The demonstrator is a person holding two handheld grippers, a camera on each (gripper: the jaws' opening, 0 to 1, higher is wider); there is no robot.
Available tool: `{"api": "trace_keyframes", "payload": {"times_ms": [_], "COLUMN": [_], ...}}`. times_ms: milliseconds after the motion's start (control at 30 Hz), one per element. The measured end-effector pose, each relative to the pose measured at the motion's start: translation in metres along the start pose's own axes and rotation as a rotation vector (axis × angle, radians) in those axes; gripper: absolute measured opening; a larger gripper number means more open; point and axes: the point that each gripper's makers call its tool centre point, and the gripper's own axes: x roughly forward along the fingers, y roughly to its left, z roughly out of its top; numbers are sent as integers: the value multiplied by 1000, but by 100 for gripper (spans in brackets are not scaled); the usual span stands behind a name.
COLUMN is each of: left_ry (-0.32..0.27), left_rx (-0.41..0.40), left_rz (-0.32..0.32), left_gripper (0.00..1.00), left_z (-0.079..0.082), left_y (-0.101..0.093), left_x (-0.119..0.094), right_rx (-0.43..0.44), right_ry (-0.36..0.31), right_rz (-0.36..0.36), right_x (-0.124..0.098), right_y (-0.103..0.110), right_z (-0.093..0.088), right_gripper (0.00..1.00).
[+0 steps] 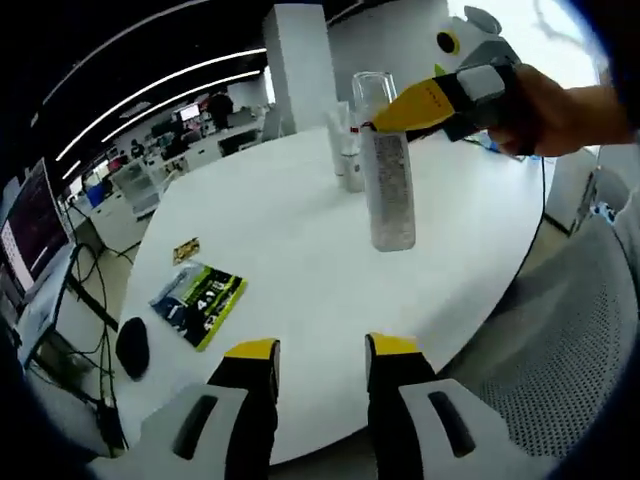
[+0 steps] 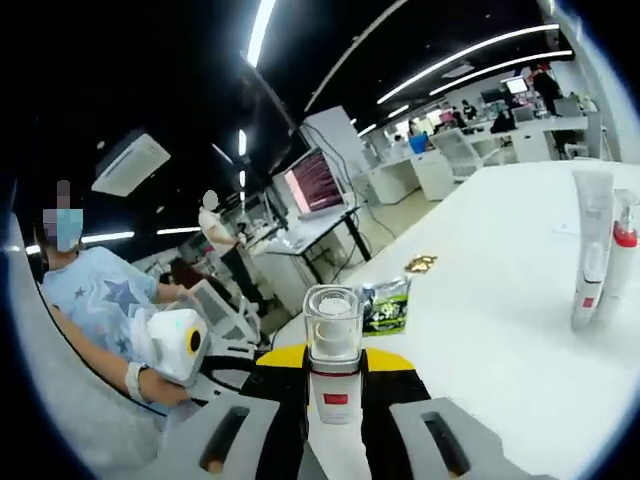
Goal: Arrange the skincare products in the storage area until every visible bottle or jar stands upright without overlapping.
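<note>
1. Right tongs (image 1: 385, 122) are clamped on a clear-capped bottle (image 1: 390, 185), carrying it in the air above the counter (image 1: 290, 250), so that one's not placed yet.
2. A couple of tubes (image 2: 592, 245) already stand upright at 12 o'clock on the counter, close together; can't tell if they touch.
3. Left tongs (image 1: 320, 365) hang apart, holding nothing.
4. My guess: roughly midway, bottle left to set down.

A clear-capped, speckled translucent bottle (image 1: 388, 170) hangs upright above the white table, gripped near its neck; at its 11 o'clock stand white tubes (image 1: 345, 150), upright, close together
</note>
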Motion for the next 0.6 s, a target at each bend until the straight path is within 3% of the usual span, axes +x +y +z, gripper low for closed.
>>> {"api": "trace_keyframes", "payload": {"times_ms": [167, 267, 367, 600], "left_ry": [2, 7, -4, 10], "left_rx": [-21, -20, -14, -23], "left_rz": [29, 36, 52, 39], "left_gripper": [24, 20, 19, 16], "left_z": [-4, -6, -5, -11], "left_y": [8, 9, 11, 10], "left_x": [-1, -2, -4, -2], "right_rx": [-4, -6, -30, -69], "right_ry": [31, 47, 31, -2], "right_rz": [-56, -137, -226, -325], "right_x": [-8, -15, -24, -33], "right_y": [-21, -44, -61, -90], "right_z": [-11, -17, -13, 1], "right_gripper": [11, 11, 11, 11]}}
